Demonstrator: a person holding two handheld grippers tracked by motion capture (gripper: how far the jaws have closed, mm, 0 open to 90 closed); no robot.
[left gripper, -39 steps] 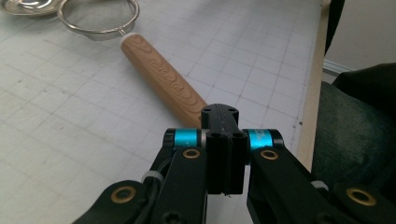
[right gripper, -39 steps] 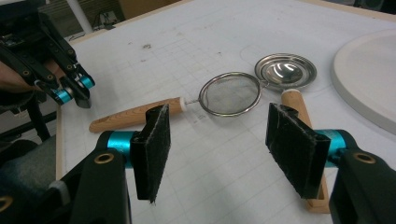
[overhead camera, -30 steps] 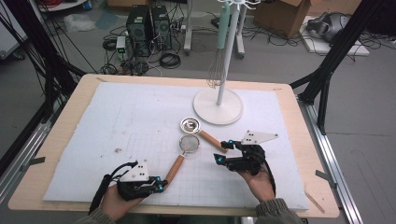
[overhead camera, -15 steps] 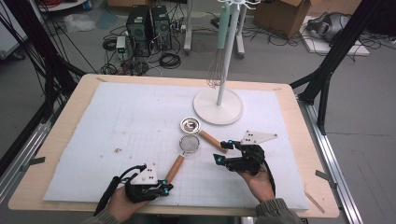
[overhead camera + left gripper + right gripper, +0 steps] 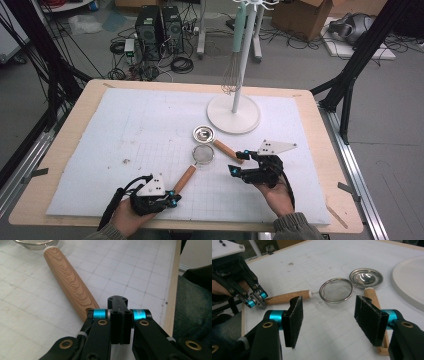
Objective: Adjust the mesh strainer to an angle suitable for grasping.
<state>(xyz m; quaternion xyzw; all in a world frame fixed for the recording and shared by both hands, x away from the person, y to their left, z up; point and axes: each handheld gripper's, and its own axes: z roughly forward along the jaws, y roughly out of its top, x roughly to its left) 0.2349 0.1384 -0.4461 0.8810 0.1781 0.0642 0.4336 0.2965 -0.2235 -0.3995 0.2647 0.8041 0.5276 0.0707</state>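
High view: strainer (image 5: 203,154) beside empty ladle (image 5: 204,133).

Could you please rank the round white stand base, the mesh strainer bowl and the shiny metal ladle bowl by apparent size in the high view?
1. Round white stand base, clearly largest.
2. Mesh strainer bowl and shiny metal ladle bowl look alike; I cannot rank them.

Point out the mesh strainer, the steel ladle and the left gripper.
mesh strainer (image 5: 336,290), right gripper view, on its mesh bowl.
steel ladle (image 5: 366,277), right gripper view, on its shiny bowl.
left gripper (image 5: 121,315), left gripper view, where its shut jaws meet.
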